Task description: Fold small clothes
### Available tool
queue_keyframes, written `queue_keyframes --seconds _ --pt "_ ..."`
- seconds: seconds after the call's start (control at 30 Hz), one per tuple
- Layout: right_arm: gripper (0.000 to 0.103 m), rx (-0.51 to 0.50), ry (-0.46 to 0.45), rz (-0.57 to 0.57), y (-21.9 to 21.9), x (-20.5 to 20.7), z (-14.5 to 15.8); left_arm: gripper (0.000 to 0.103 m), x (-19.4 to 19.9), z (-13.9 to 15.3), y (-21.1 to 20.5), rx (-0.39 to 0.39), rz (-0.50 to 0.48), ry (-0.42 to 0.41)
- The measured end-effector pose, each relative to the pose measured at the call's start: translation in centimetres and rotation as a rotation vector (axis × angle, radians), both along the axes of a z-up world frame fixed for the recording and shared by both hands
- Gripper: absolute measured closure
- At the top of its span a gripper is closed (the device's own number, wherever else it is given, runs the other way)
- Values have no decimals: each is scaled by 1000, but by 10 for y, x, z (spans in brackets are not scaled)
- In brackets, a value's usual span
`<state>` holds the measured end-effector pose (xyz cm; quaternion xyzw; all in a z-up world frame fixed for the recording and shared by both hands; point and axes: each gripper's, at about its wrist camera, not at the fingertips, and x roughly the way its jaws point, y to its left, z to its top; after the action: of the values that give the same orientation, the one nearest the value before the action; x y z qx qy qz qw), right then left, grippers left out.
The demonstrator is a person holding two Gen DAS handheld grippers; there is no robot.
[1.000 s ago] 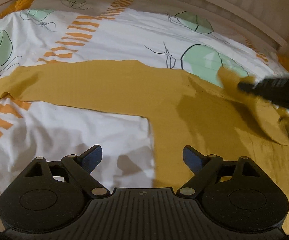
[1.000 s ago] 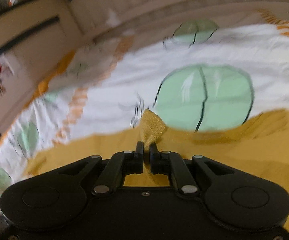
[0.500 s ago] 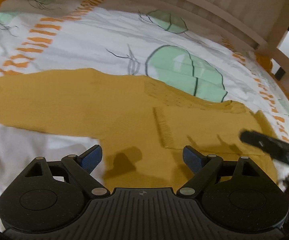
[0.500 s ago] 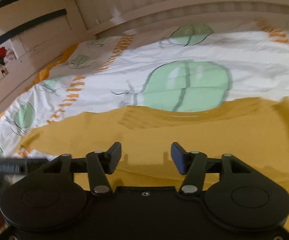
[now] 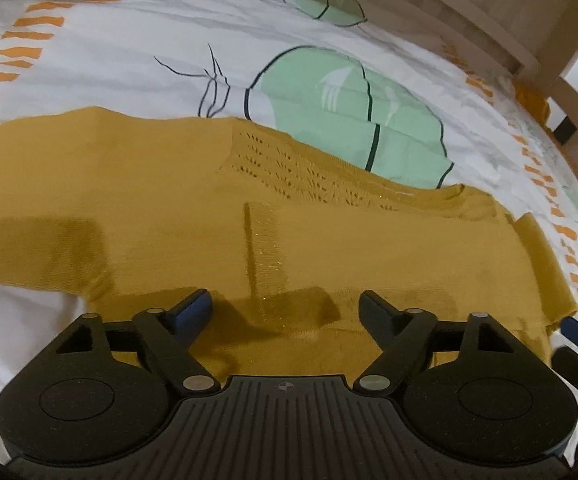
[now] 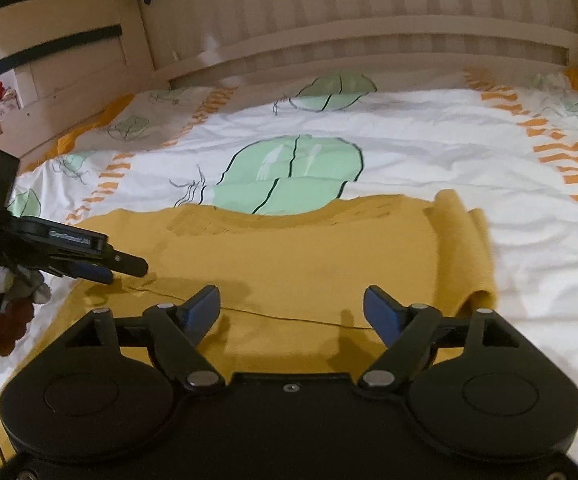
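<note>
Released since before, right gripper (image 6: 291, 312) and left gripper (image 5: 285, 310) gape over sweater (image 5: 169, 216) hem.

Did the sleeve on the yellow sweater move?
Yes. The sleeve now lies folded across the sweater, below the green leaf print; earlier the right gripper held it up. Both grippers are open.

Warm, dim indoor light is falling from above, giving both views a yellowish cast. Soft shadows of the fingers (image 5: 193, 306) are lying on the mustard sweater (image 5: 129, 216). Fisheye distortion is bending the bed frame (image 6: 369, 36) at the edges. The duvet (image 6: 409, 144) is looking slightly soft, and faint glare is showing on its green leaf print.
</note>
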<state>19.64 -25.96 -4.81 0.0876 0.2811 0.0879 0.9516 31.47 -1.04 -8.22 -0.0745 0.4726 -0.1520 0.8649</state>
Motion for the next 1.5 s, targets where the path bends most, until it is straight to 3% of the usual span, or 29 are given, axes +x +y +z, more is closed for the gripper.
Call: queue_keyframes --seconds 0.1,0.17,0.23,0.33,0.47,0.6,0.87,1.1,1.17,1.23,1.3,1.37,1.43,1.5 --pt "18 19 -5 -19 -10 -4 -10 30 4 -2 -6 23 6 -4" --pt "18 42 25 -29 -19 0 -15 45 6 -3 -11 35 9 -17" --pt "18 48 38 -45 -28 4 -15 78 6 -4 -16 60 18 -33" --pt "18 42 24 -70 -38 6 -9 95 5 -4 -21 81 24 -63" --pt "18 62 33 -99 -49 7 -9 96 0 14 -23 137 8 -159" --pt "17 93 50 -118 -55 7 -11 96 1 34 -6 157 59 -222" --pt "11 105 46 -115 -57 7 -10 96 17 24 4 209 93 -190" --pt "10 116 73 -127 -61 15 -19 93 24 5 7 253 104 -147" --pt "4 125 94 -119 -61 19 -24 90 25 -2 6 268 105 -137" --pt "4 131 117 -116 -61 22 -30 76 24 -7 8 271 111 -142" --pt "4 109 126 -115 -59 23 -33 72 22 -10 12 244 115 -155" --pt "1 78 126 -108 -54 23 -34 58 21 -12 14 202 98 -162" --pt "1 58 128 -99 -50 23 -34 29 20 -15 15 150 44 -160" --pt "0 37 133 -94 -46 22 -35 23 17 -17 12 146 11 -168"
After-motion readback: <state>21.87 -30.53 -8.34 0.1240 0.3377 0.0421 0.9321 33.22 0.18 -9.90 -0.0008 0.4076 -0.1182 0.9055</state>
